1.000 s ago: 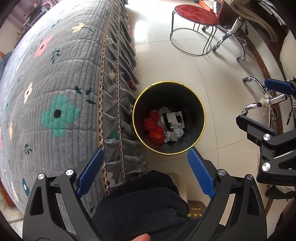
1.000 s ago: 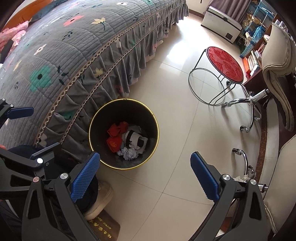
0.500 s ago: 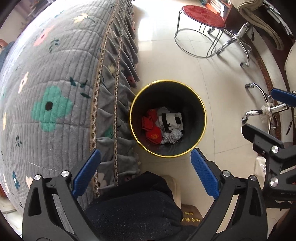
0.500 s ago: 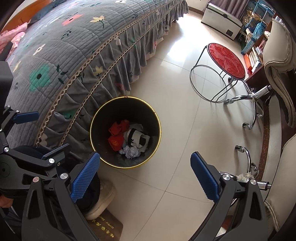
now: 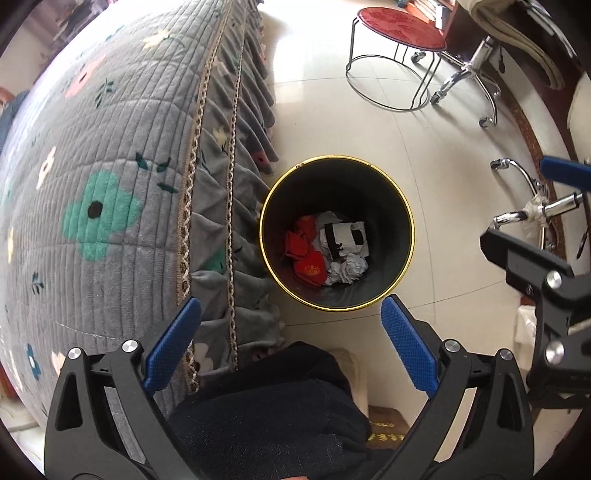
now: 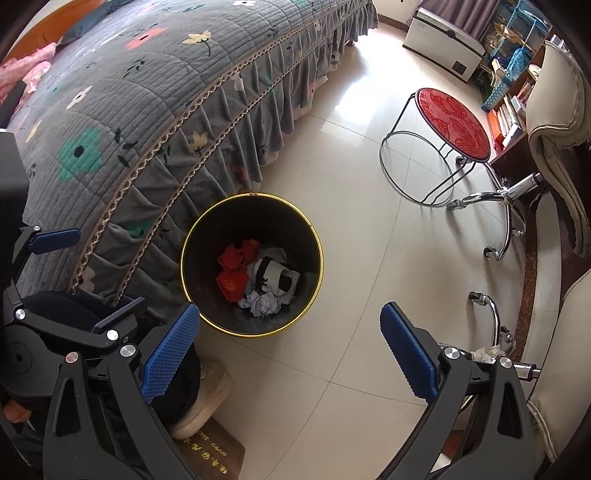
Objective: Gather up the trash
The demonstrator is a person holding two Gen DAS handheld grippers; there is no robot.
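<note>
A black trash bin with a gold rim (image 5: pixel 400 206) (image 6: pixel 314 236) stands on the tiled floor beside the bed. It holds red crumpled wrappers (image 5: pixel 308 264) (image 6: pixel 232 282), a white and black package (image 5: pixel 345 238) (image 6: pixel 275 277) and a grey paper ball (image 5: pixel 349 269) (image 6: pixel 263 304). My left gripper (image 5: pixel 290 315) is open and empty, held above the near side of the bin. My right gripper (image 6: pixel 290 321) is open and empty, above the floor just right of the bin. It also shows at the right edge of the left wrist view (image 5: pixel 550 225).
A bed with a grey floral quilt (image 5: pixel 110 184) (image 6: pixel 122 110) fills the left. A red round stool (image 5: pixel 399 29) (image 6: pixel 452 122) and a chrome swivel chair base (image 5: pixel 469 74) (image 6: pixel 509 206) stand on the floor behind. The person's dark knee (image 5: pixel 273 406) and slipper (image 6: pixel 207 395) are below the grippers.
Both grippers have drifted slightly back and up from the bin. Both stay open and empty.
</note>
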